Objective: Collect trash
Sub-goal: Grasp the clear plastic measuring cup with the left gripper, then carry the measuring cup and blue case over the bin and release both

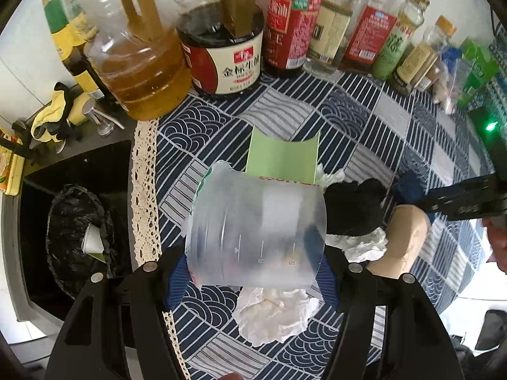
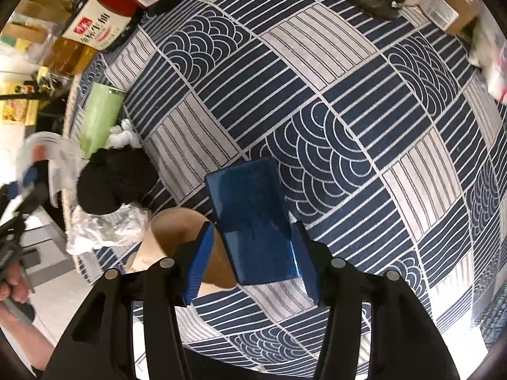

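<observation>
The left gripper (image 1: 253, 280) jaws grip a translucent plastic cup (image 1: 256, 231) (lying sideways). The right gripper (image 2: 253, 262) jaws clamp a blue box (image 2: 253, 221) above the counter (image 2: 364, 126).

The clear measuring cup (image 1: 256, 231) shows graduation numerals "6" and "5" near its lower edge. At twelve o'clock from it, the dark soy sauce jug (image 1: 221, 60) carries a white label reading "金标生抽". The red-labelled bottle (image 1: 290, 31) just right of it bears Chinese characters too blurred to read.
</observation>
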A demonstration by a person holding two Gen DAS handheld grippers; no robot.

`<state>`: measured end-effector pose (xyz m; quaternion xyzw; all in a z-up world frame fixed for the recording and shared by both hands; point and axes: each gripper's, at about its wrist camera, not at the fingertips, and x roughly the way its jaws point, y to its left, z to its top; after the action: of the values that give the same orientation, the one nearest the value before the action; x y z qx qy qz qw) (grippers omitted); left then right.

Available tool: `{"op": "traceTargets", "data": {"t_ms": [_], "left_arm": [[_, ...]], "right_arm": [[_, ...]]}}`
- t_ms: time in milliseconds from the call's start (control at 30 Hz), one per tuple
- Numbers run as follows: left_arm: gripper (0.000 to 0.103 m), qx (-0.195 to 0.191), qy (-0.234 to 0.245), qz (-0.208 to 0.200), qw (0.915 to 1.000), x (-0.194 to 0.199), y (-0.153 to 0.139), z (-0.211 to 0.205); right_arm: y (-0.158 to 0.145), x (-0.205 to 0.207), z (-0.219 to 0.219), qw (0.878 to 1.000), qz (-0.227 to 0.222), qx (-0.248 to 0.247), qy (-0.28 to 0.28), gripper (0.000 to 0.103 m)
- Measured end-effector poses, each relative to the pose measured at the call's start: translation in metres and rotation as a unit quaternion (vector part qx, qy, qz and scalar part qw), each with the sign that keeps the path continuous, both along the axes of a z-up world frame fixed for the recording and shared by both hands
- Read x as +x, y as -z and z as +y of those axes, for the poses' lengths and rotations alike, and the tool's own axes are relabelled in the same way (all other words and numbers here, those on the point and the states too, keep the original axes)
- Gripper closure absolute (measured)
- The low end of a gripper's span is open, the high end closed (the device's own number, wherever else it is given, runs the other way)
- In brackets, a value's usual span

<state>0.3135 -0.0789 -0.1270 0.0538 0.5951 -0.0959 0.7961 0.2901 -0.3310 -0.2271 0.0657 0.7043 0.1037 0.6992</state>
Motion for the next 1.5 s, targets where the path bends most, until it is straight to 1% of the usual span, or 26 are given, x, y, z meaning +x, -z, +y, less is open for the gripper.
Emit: {"op": "traceTargets", "data": {"t_ms": [33, 267, 333, 600, 733, 933, 1100, 1200, 1333, 1500], "left_arm": [[0.039, -0.005, -0.002, -0.004, 1.0000, -0.001, -0.004, 0.002], [0.039, -0.029, -0.008, -0.032, 0.9990, -0.012, -0.025, 0.009], [0.039, -0.032, -0.009, -0.036, 0.9988, -0.017, -0.028, 0.012], [0.039, -0.031, -0.019, -0.043, 0.9984, -0.032, -0.036, 0.018], [0.039, -0.024, -0.023, -0.043, 0.9985, -0.037, -0.037, 0.018], [0.039, -0.016, -0.030, -0.047, 0.9983, -0.042, -0.045, 0.013], [0.039, -0.008, -0.041, -0.056, 0.9976, -0.051, -0.060, 0.007], [0.039, 0.000, -0.051, -0.062, 0.9967, -0.058, -0.071, 0.006], [0.039, 0.010, -0.073, -0.074, 0.9945, -0.070, -0.088, 0.010], [0.039, 0.018, -0.091, -0.087, 0.9919, -0.083, -0.102, 0.026]], "right_arm": [[0.001, 0.001, 0.003, 1.000, 0.002, -0.004, -0.004, 0.044], [0.011, 0.004, 0.026, 0.998, -0.002, -0.055, -0.029, 0.044], [0.011, 0.005, 0.026, 0.998, -0.004, -0.058, -0.026, 0.047], [0.010, 0.004, 0.026, 0.998, -0.012, -0.056, -0.030, 0.049], [0.002, 0.004, 0.012, 0.999, -0.015, -0.043, -0.029, 0.049], [-0.022, 0.001, -0.017, 0.999, -0.034, -0.031, -0.027, 0.049], [-0.046, -0.004, -0.028, 0.998, -0.053, -0.014, -0.028, 0.049], [-0.067, -0.009, -0.029, 0.996, -0.073, 0.002, -0.042, 0.049], [-0.096, -0.015, -0.018, 0.992, -0.101, 0.024, -0.069, 0.049], [-0.122, -0.020, 0.024, 0.985, -0.126, 0.047, -0.105, 0.049]]}}
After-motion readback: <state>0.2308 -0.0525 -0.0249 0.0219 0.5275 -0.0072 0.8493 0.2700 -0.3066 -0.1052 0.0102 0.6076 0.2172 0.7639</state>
